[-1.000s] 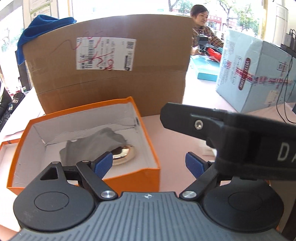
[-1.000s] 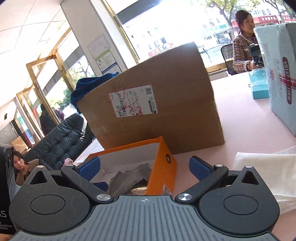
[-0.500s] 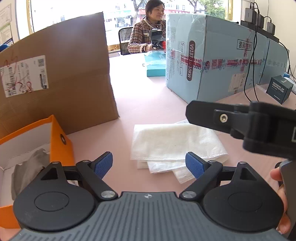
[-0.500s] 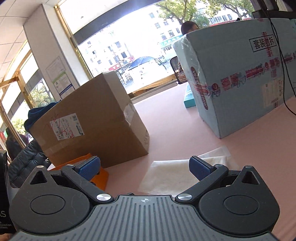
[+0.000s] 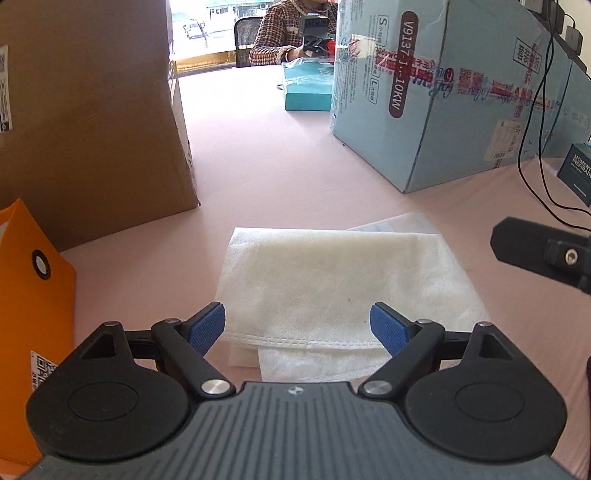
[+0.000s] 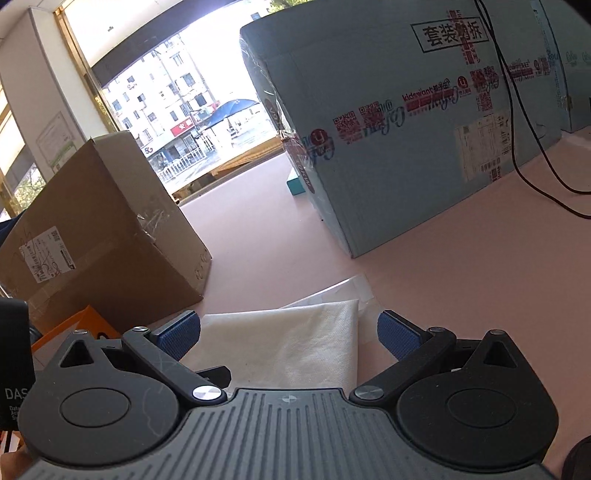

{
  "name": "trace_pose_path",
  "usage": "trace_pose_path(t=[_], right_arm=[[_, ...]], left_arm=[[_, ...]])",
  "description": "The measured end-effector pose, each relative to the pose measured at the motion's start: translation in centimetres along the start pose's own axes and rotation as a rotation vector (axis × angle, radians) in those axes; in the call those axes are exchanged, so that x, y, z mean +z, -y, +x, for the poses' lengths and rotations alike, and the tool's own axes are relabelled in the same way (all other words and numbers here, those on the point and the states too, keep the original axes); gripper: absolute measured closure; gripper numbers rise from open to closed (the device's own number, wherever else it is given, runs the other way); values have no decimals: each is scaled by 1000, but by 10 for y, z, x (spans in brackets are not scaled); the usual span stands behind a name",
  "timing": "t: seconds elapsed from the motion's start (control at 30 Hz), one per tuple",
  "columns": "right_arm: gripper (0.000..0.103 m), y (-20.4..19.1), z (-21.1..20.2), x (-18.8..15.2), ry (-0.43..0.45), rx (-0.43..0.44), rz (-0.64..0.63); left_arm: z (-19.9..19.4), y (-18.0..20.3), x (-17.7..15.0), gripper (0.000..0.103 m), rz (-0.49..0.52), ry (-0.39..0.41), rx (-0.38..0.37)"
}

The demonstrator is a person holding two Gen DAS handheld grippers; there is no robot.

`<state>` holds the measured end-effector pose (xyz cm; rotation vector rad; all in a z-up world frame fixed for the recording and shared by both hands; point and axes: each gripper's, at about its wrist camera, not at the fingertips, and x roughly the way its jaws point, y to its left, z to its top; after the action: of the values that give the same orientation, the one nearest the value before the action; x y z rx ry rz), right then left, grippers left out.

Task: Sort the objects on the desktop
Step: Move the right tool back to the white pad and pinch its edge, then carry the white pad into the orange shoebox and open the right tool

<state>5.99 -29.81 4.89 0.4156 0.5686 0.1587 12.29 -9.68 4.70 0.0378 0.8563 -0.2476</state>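
Observation:
A folded white cloth bag [image 5: 332, 280] lies flat on the pink table, over a clear plastic sheet [image 5: 402, 223]. My left gripper [image 5: 297, 326] hovers open over the bag's near edge, nothing between its blue pads. In the right wrist view the same white bag [image 6: 288, 343] lies just ahead, and my right gripper [image 6: 290, 330] stands open above it, empty. The orange box [image 5: 26, 288] stands at the left edge of the left wrist view; its inside is hidden. Part of the right gripper's black body [image 5: 543, 254] shows at the right of that view.
A large brown carton [image 5: 85, 110] stands at the back left and a big light-blue carton [image 5: 443, 85] at the back right, with a black cable [image 5: 532, 147] hanging beside it. A teal box [image 5: 308, 94] and a seated person [image 5: 288, 33] are at the far end.
Both grippers have swung right, away from the orange box with the grey cloth, and now hang over the white bag. Both stayed open.

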Motion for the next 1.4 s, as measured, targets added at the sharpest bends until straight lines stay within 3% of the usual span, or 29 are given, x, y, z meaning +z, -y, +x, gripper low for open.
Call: trace_pose_path(t=[0.17,0.3,0.57,0.83,1.03,1.07,1.1,1.17,1.27,1.3,1.4], right_arm=[[0,21,28,-10,-69,-8,72],[0,36,45,-15,-124,42,161],[0,43,51,-16,-125,119,205],[2,48,52,-17,-136,192,221],[26,50,52,-21,-131,202,228],[51,51,53,-22,-141,204,235],[80,53,58,-24,-169,211,252],[86,56,60,-28,-179,211,279],[90,50,57,-29,-159,194,240],[90,48,57,-30,-151,187,230],[92,42,54,-32,-132,168,190]], left_arm=[[24,-18,0,17,-113,-30,-62],[29,-26,1,0,-139,-14,-131],[29,-26,0,0,-156,29,-198],[29,-18,-7,0,-150,71,-173],[27,-11,-14,7,-127,107,-119],[27,-10,-15,7,-123,116,-113],[26,-9,-16,9,-120,122,-109],[24,-11,-18,17,-124,130,-93],[20,-16,-20,44,-145,145,-46],[18,-18,-21,58,-152,150,-25],[17,-24,-23,75,-176,161,-19]])
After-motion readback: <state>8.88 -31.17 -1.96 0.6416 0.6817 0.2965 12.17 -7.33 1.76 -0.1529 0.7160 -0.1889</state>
